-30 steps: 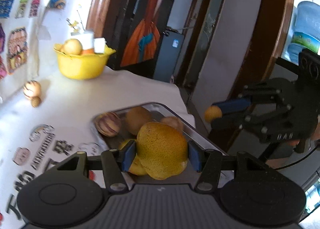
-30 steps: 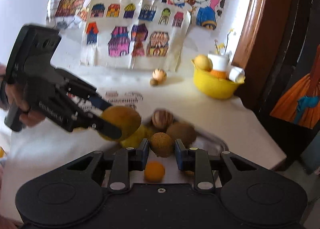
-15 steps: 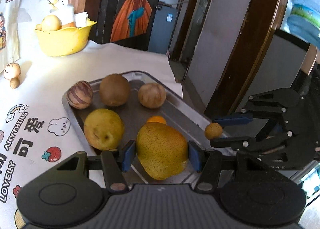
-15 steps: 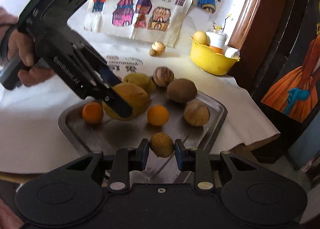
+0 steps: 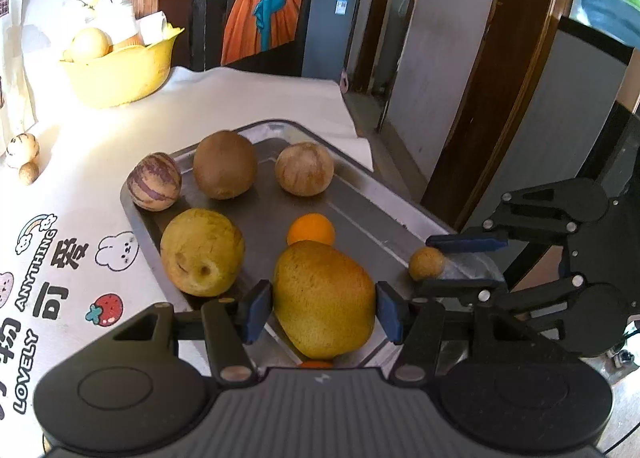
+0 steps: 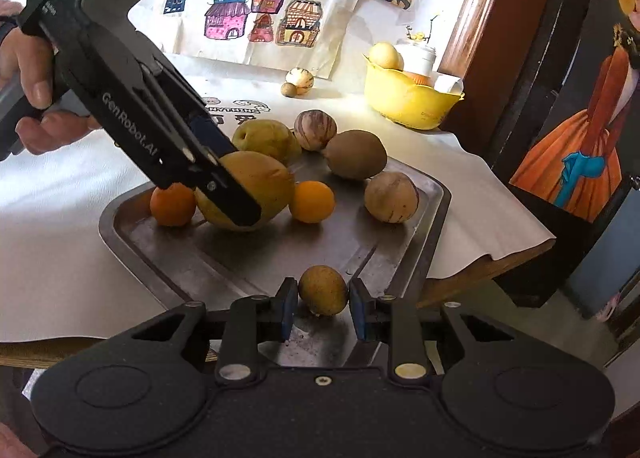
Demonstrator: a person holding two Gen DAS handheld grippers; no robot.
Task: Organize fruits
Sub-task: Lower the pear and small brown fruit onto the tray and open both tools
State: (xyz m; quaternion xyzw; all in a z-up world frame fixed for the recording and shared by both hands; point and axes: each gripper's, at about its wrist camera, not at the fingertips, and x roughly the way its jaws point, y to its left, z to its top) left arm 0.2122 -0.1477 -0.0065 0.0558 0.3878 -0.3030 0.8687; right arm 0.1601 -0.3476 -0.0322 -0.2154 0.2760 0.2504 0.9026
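Between the left gripper (image 5: 324, 308) pads sits a big yellow-brown pear (image 5: 324, 298), clamped at its widest part, prob. so it won't roll out while it hangs low over the near end of the metal tray (image 6: 434, 226). Right gripper (image 6: 323, 310) is pinched on a small round brown fruit (image 6: 323, 290) at the tray's near rim, held at its middle, jaws nearly together. Both look set for a put-down on bare metal.

Around the pear: one orange (image 6: 312, 202) just beside it on the far side, a second orange (image 6: 173, 205) close on the other, so the gap is tight. Further back a yellow pear (image 5: 202, 252), a striped fruit (image 5: 154, 187), a brown fruit (image 5: 225, 164) & a tan one (image 5: 304, 174) fill the far end. Off the tray: yellow bowl (image 5: 120, 70) w/ more fruit, plus two small fruits (image 6: 298, 80) on the cloth.
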